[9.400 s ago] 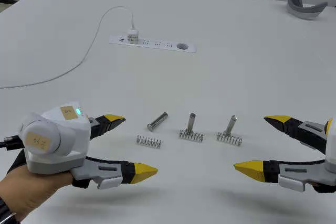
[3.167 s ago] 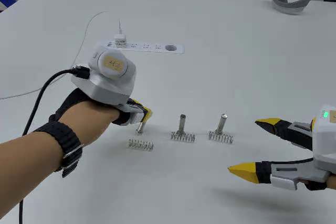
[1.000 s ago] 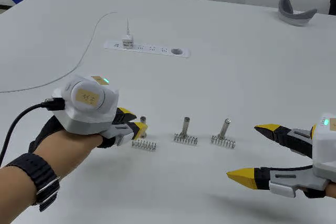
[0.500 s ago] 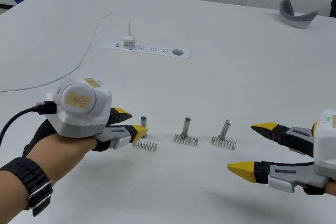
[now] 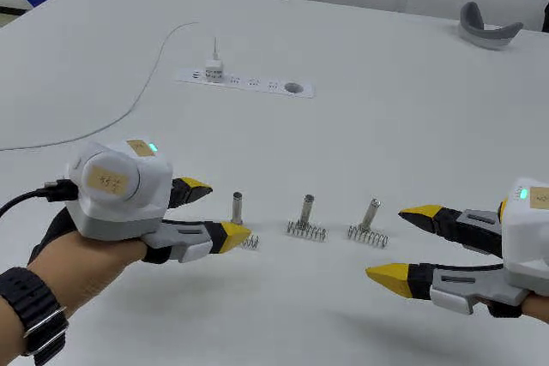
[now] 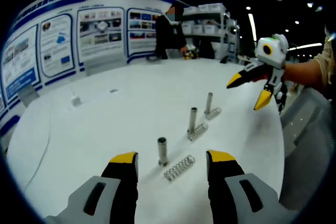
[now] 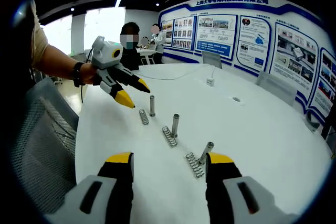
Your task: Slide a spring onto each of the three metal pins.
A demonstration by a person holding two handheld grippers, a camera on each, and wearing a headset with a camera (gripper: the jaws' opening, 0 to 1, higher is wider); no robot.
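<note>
the left gripper (image 5: 225, 210) and right gripper (image 5: 386, 242) hover wide and empty. the left one's lower tip is just beside the left spring (image 6: 179, 167), which lies at the foot of the upright left pin (image 5: 237, 208); a careless pinch could flick it toward the table's (image 5: 412, 126) near edge or topple the pin. bare table surrounds the pins; the power strip (image 5: 249, 83) sits well apart, toward the far edge.
</note>
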